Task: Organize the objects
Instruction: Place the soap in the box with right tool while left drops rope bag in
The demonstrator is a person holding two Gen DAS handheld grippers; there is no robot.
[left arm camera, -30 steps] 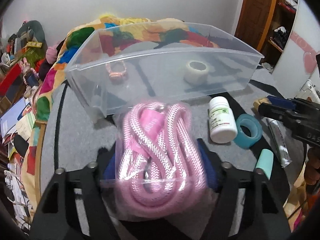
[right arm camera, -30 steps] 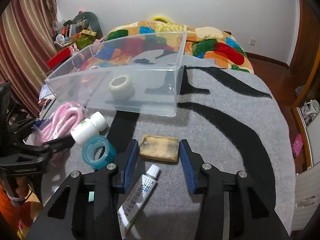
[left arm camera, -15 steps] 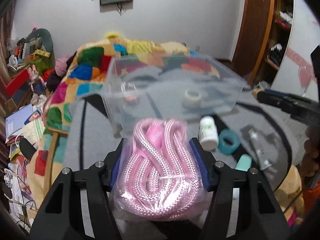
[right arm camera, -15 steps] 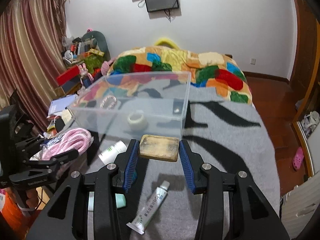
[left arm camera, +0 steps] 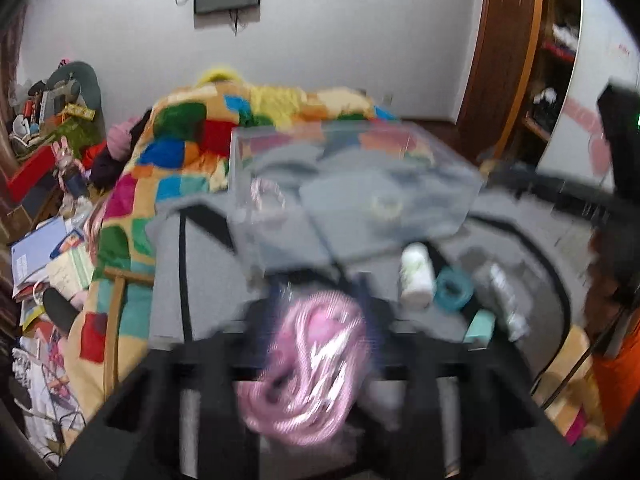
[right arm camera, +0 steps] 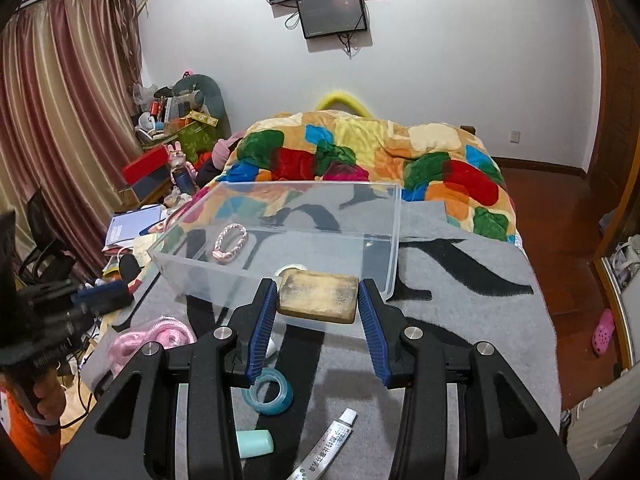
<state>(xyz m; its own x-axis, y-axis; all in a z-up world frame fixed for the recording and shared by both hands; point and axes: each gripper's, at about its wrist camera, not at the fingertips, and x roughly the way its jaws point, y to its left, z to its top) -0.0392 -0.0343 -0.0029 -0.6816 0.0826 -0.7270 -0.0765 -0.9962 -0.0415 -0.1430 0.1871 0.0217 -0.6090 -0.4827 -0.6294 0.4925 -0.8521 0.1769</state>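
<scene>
My right gripper point(right arm camera: 317, 303) is shut on a tan worn sponge block point(right arm camera: 319, 296), held above the near wall of the clear plastic bin point(right arm camera: 394, 240). The bin holds a pink braided bracelet point(right arm camera: 231, 242) and a white tape roll. The left wrist view is blurred by motion. There my left gripper point(left arm camera: 316, 312) holds a bagged pink rope point(left arm camera: 310, 364) between its blue pads, short of the bin point(left arm camera: 240, 184). The rope bag point(right arm camera: 152, 340) and the left gripper point(right arm camera: 92, 300) also show at the left of the right wrist view.
On the grey blanket point(right arm camera: 480, 320) lie a white pill bottle point(left arm camera: 416, 280), a teal tape roll point(right arm camera: 269, 392), a white tube point(right arm camera: 326, 446) and a mint cap point(right arm camera: 254, 442). A colourful quilt point(right arm camera: 360, 156) lies behind the bin. Clutter fills the floor at the left.
Both grippers have risen with their loads. The sponge block now hangs over the bin's near wall. The left gripper is moving fast, blurring its view.
</scene>
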